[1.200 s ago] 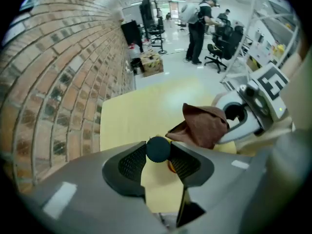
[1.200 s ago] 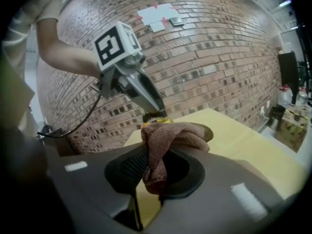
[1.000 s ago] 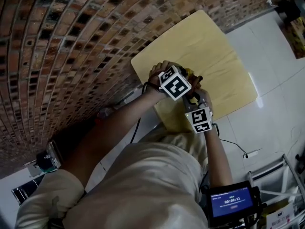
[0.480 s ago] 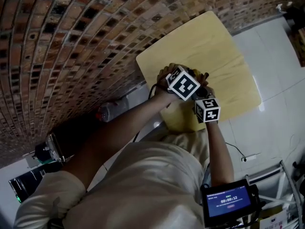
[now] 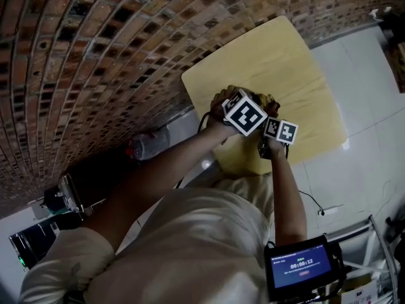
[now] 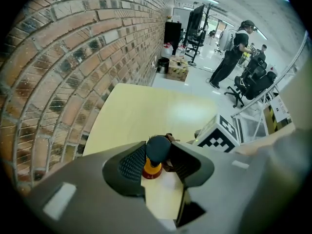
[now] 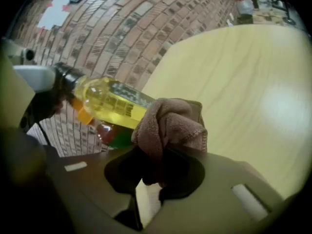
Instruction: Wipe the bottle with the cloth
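A bottle (image 7: 111,103) of yellow liquid with an orange and red base stands on the pale wooden table (image 5: 285,62). In the left gripper view my left gripper (image 6: 158,153) points down over it, shut on the dark cap of the bottle (image 6: 152,168). My right gripper (image 7: 163,156) is shut on a bunched brown cloth (image 7: 170,121), which sits against the bottle's lower side. From the head view only the marker cubes show, left (image 5: 245,113) and right (image 5: 281,130); they hide the bottle and cloth.
A brick wall (image 5: 95,56) runs along the table's left edge. White floor (image 5: 367,94) lies to the right, and a small screen (image 5: 297,268) is at the person's hip. People and office chairs (image 6: 251,79) stand far off across the room.
The right gripper's cube has shifted up the picture, closer to the left cube, and has rolled so another face shows. The left gripper has stayed over the bottle.
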